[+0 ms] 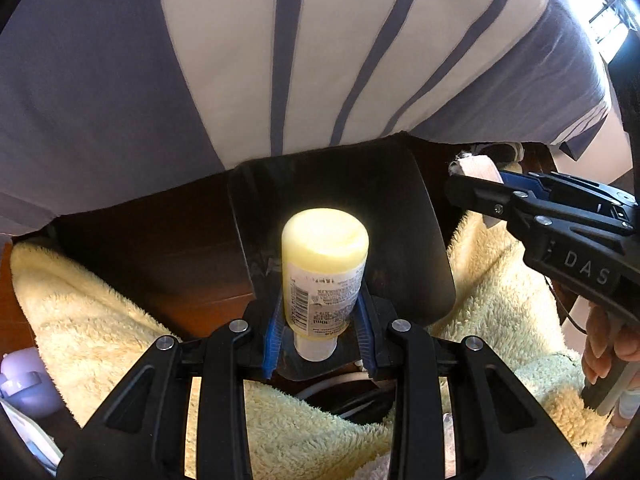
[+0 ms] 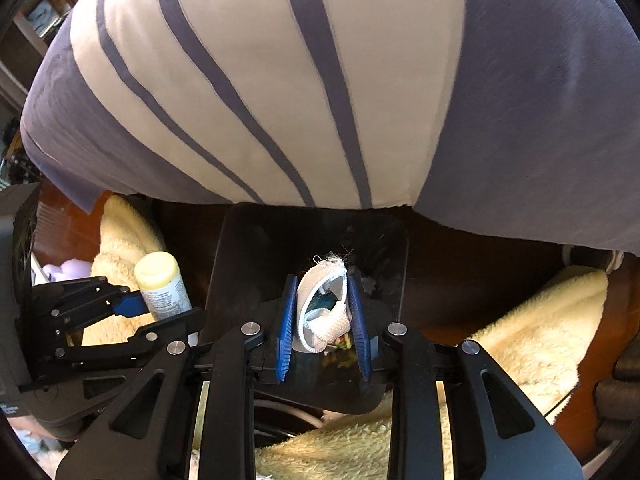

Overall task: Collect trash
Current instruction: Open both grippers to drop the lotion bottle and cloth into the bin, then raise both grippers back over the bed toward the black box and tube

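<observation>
The left gripper (image 1: 320,328) is clamped on a pale yellow plastic bottle with a white printed label and barcode (image 1: 324,268), its blue ribbed pads pressing the bottle's lower shoulders just above the white cap, which points toward the camera. In the left wrist view the bottle stands at centre, over a black, glossy, round-cornered bin (image 1: 404,216). The right gripper (image 2: 323,320) is closed on a crumpled piece of white and beige elastic fabric (image 2: 320,304), held between its blue pads directly over the same bin. In the left wrist view this gripper enters from 3 o'clock, the fabric at its tip. In the right wrist view the left gripper and its bottle sit at 9 o'clock, just beside the bin's left wall. A fluffy cream-yellow towel (image 1: 100,320) lies on dark brown wood around the bin, toward 8 and 4 o'clock. A cream and slate-blue striped garment (image 2: 280,80) fills the field at 12 o'clock in both views.
</observation>
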{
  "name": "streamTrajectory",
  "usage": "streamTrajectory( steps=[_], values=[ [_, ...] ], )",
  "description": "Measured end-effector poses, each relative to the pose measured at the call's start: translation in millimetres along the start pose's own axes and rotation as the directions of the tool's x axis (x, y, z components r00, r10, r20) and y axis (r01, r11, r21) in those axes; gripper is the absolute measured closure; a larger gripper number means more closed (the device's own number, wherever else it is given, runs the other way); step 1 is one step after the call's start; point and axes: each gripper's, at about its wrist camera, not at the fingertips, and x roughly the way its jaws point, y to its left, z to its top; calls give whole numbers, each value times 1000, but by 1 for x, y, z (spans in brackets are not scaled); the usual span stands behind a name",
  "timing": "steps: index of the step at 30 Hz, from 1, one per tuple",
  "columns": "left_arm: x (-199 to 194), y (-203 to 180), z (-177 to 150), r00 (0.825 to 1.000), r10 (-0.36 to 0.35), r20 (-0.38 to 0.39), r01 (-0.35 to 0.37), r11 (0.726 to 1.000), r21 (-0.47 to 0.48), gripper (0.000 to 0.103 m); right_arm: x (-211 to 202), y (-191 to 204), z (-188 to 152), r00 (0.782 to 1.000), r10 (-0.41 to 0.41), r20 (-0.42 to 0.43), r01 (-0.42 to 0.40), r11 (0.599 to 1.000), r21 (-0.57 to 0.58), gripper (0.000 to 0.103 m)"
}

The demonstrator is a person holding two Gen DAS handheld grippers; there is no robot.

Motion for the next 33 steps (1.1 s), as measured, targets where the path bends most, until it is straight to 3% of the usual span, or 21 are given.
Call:
streamTrajectory(
  steps=[2,4,11,16,21,27,33],
  values=[
    [0,1,0,1000,-3,-6,3,1000,4,73,1,-1,1,1000,4,-6,-4,1000,6,68],
    [1,0,0,1000,-4,-9,4,1000,8,71,0,-4,3,1000,1,-4,-1,1000,12,52],
    [-6,-1,2,1000,27,16,-27,1000,7,48,-6,-5,6,1000,-18,19,18,999,27,44],
    [-22,-3,3,996,61,59,-62,998,17,33,-22,-9,6,995,-60,78,57,998,34,23],
    [-49,-2,5,988,84,129,-86,996,10,20,-41,-15,5,988,-83,134,78,996,49,13],
    [-88,1,7,967,116,227,-118,993,-4,18,-67,-22,3,975,-113,191,103,993,59,12],
    [-119,6,20,942,141,306,-141,990,-22,18,-107,-31,16,948,-147,283,129,988,82,12]
  ],
)
